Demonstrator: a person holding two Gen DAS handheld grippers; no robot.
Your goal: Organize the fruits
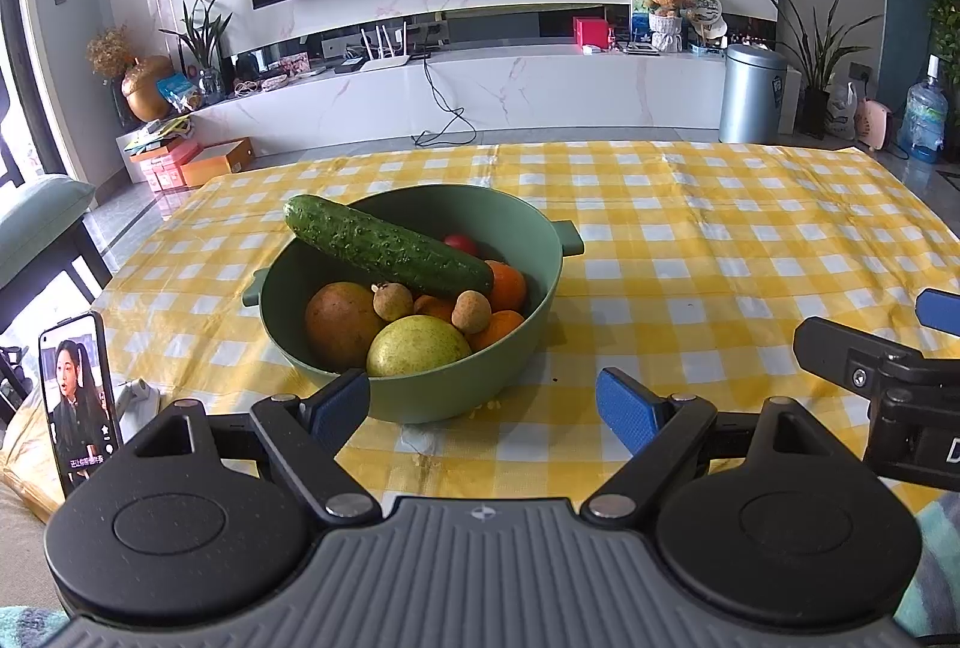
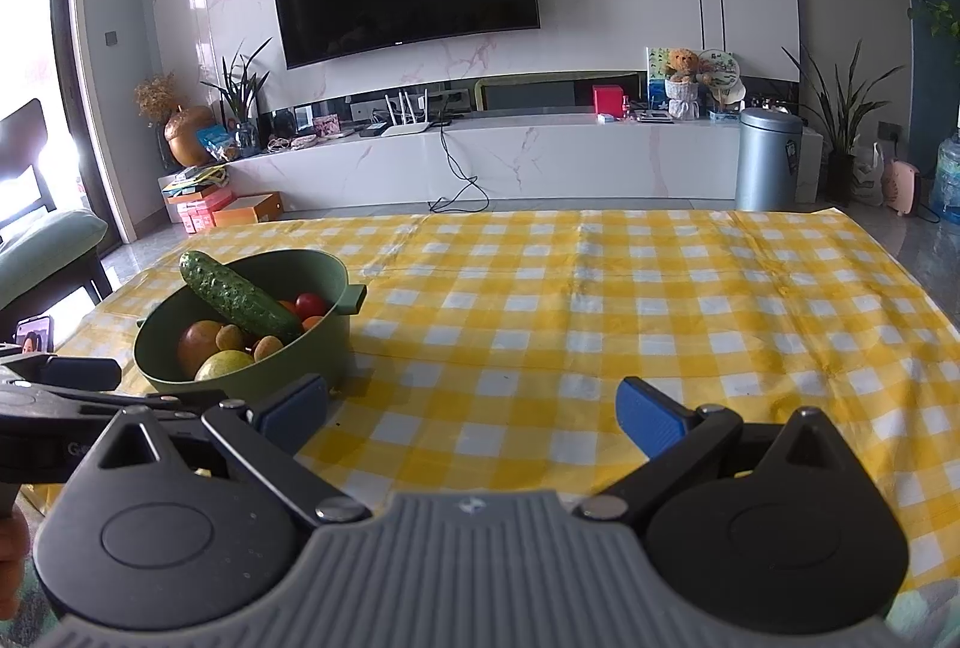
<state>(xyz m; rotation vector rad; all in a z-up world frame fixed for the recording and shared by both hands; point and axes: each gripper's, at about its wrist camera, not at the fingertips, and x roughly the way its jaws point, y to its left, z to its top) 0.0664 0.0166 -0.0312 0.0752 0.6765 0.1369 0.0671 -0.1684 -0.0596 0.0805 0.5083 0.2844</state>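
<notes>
A green bowl [image 1: 528, 228] [image 2: 324, 267] with two handles stands on the yellow checked tablecloth. A long cucumber [image 1: 384, 243] [image 2: 237, 295] lies slanted across its rim. Under it sit oranges [image 1: 507, 285], a yellow-green fruit [image 1: 417, 345], a brownish round fruit [image 1: 339, 321], two small brown fruits [image 1: 471, 311] and a red tomato [image 2: 310, 304]. My left gripper [image 1: 483, 411] is open just in front of the bowl, nothing between its fingers. My right gripper [image 2: 474, 411] is open over bare cloth, to the right of the bowl.
A phone [image 1: 78, 402] stands propped at the table's near left corner. The tablecloth [image 2: 660, 318] stretches wide to the right of the bowl. Beyond the table are a TV wall, a white cabinet, a metal bin [image 2: 768, 162] and plants.
</notes>
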